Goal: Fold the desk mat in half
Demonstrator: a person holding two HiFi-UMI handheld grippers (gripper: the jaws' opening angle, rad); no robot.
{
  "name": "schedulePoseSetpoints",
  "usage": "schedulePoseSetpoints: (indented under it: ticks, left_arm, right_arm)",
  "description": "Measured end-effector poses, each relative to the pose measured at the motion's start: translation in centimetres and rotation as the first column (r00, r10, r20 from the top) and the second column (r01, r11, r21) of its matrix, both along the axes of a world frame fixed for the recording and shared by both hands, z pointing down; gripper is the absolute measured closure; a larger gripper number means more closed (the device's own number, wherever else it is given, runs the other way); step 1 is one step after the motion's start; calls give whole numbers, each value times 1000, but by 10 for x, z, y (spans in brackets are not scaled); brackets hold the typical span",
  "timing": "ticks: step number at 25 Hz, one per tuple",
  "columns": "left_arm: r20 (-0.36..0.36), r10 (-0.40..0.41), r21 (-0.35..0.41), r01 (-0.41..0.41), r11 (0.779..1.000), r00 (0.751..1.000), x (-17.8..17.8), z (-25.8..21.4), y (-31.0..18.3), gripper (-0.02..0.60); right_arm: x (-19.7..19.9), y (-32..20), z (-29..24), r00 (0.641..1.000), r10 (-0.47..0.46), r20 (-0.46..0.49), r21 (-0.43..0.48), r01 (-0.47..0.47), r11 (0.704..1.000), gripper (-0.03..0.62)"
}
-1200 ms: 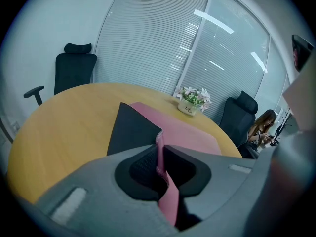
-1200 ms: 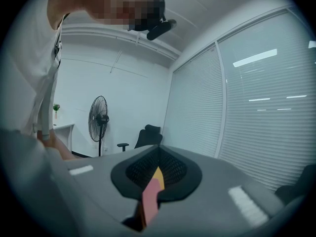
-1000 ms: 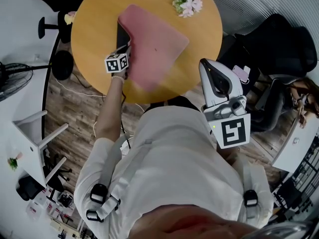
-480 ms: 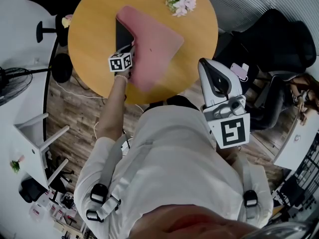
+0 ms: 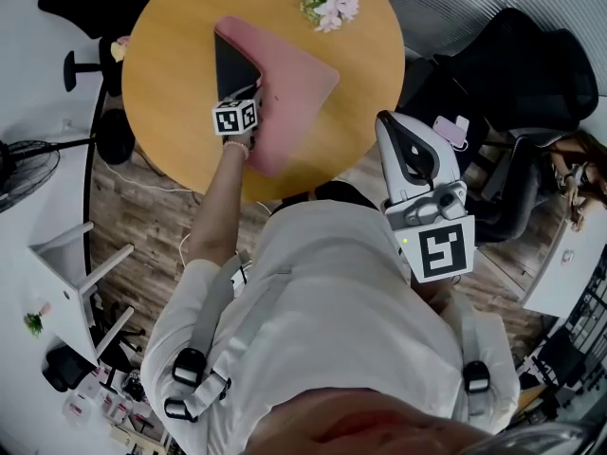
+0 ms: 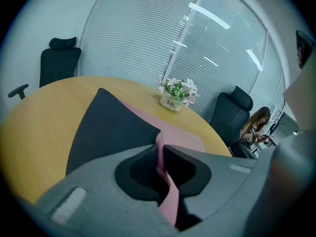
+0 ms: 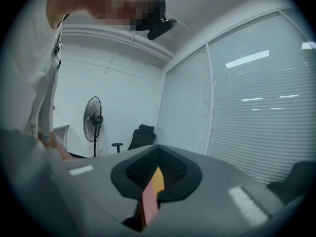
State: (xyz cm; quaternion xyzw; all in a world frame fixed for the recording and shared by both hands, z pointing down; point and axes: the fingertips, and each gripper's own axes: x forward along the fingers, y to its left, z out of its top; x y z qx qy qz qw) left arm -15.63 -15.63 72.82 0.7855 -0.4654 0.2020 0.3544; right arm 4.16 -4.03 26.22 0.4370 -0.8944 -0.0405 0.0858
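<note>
**A:** What changed?

**B:** The left gripper [image 6: 161, 149] is pinching the desk mat [image 5: 299, 88] edge and has carried it further across the table [image 5: 166, 64]. More dark underside [image 5: 232, 64] is now exposed just ahead of the claw.

**A:** Fold status?

**B:** Partway, I'd say. The rest of the mat lies flat beyond the claw, to its right. The right gripper [image 5: 394, 131] has its jaws pressed together on nothing, well clear.

Only thing we can actually read is on the little white flower pot [image 6: 171, 102]: it says "Life" in dark script, and we can't make out anything more on it. The cubes on the left gripper [image 5: 248, 91] and the right gripper [image 5: 389, 126] just carry black-and-white square markers. Those are blocky patterns, no letters or numbers we can read.
</note>
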Motion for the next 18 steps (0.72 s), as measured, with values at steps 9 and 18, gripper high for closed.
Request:
schedulePoseSetpoints:
  ticks: [9, 18]
  left_arm:
    - [3, 34, -11, -34, 999, 999, 28, 5, -7, 540]
    - [3, 64, -26, -64, 998, 998, 50, 6, -10, 540]
  right_arm:
    - [17, -4, 2, 1000, 18, -1, -3, -18, 1000, 589]
    - [28, -6, 0, 1000, 25, 4, -2, -25, 1000, 589]
